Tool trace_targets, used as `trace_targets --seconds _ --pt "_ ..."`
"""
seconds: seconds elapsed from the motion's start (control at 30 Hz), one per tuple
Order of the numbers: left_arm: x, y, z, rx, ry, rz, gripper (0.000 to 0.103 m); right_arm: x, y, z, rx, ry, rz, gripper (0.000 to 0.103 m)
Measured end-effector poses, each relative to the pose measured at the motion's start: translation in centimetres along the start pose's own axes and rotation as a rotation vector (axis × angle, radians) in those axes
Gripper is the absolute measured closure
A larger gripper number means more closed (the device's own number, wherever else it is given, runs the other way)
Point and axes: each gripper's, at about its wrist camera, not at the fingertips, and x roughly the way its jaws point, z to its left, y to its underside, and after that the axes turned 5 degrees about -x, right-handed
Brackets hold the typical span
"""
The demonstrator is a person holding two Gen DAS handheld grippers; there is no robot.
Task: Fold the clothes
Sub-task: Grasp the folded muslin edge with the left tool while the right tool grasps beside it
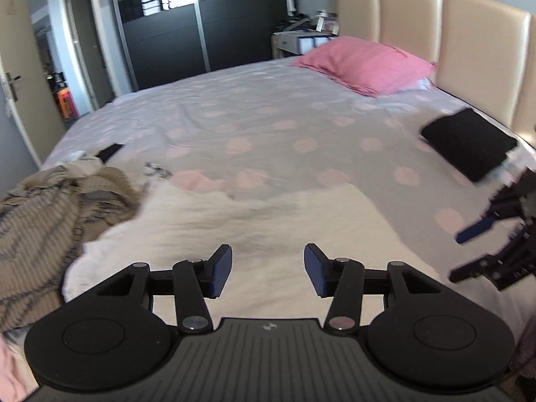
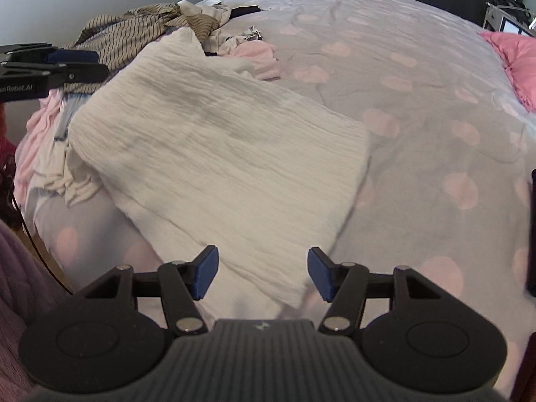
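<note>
A white crinkled garment lies flat on the polka-dot bedspread, near the bed's front edge. My left gripper hovers over its near part, jaws open, with nothing between the blue pads. In the right wrist view the same garment spreads out ahead. My right gripper hangs open above its near corner, and the pads press on nothing. Each gripper shows in the other's view: the right gripper at the right edge, the left gripper at the far left.
A heap of unfolded clothes, with a striped beige piece on top, lies left of the white garment. A folded black item sits near the headboard. A pink pillow lies at the bed's head, and a dark wardrobe stands behind.
</note>
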Motion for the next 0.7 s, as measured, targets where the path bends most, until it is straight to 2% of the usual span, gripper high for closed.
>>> trace_targets --seconds 0.13,0.23,0.37,0.53,0.7 --pt "1.2 2.4 -4.5 0.059 0.071 0.054 0.057 0.8 2.3 0.4 -0.125 0.101 0.004 0.043" --pt "2.3 4.2 -7.8 0.115 0.127 0.09 0.057 1.8 4.1 0.3 -0.191 0.11 0.015 0.066" --pt "3.7 6.4 -11.7 0.212 0.174 0.118 0.058 2.2 6.2 -0.1 -0.225 0.077 -0.006 0.068" --pt "6.2 8.1 -14.4 0.323 0.171 0.157 0.058 3.2 8.1 0.1 -0.271 0.041 -0.054 0.068" --pt "7.9 8.6 -15.5 0.35 0.177 0.184 0.058 4.8 8.3 0.4 -0.29 0.092 -0.075 0.071"
